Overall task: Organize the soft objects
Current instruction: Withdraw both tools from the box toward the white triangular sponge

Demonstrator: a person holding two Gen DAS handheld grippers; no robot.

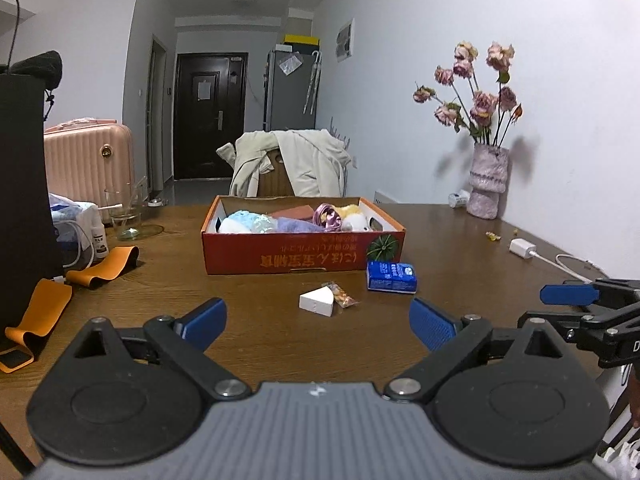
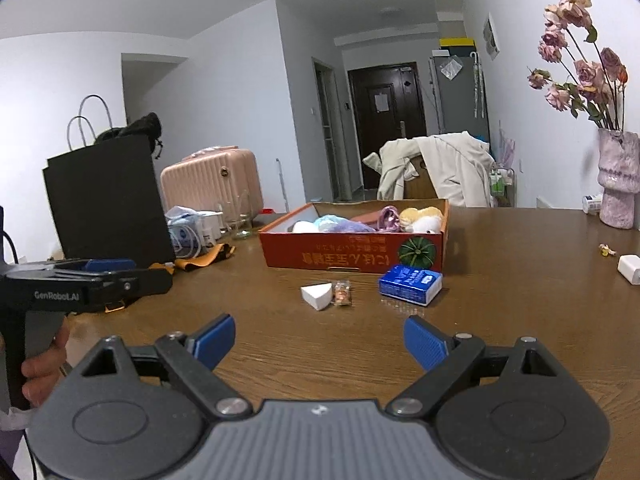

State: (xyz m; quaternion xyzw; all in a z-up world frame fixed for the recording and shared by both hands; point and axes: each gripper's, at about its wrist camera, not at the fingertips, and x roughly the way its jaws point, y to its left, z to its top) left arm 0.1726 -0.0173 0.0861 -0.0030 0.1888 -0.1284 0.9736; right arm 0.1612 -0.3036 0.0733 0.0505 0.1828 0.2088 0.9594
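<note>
Both tongs hover low over the table, the left tongs and right tongs spread wide and empty. The soft toys already sit gathered in the red box, well ahead.

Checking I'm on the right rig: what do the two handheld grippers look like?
Both match: the left gripper and right gripper have ribbed grey bodies, black linkage arms with round silver pivot pins, and blue textured pads. The left one's black side reads "GenRobot.AI" in the right wrist view. No sleeves show.
</note>
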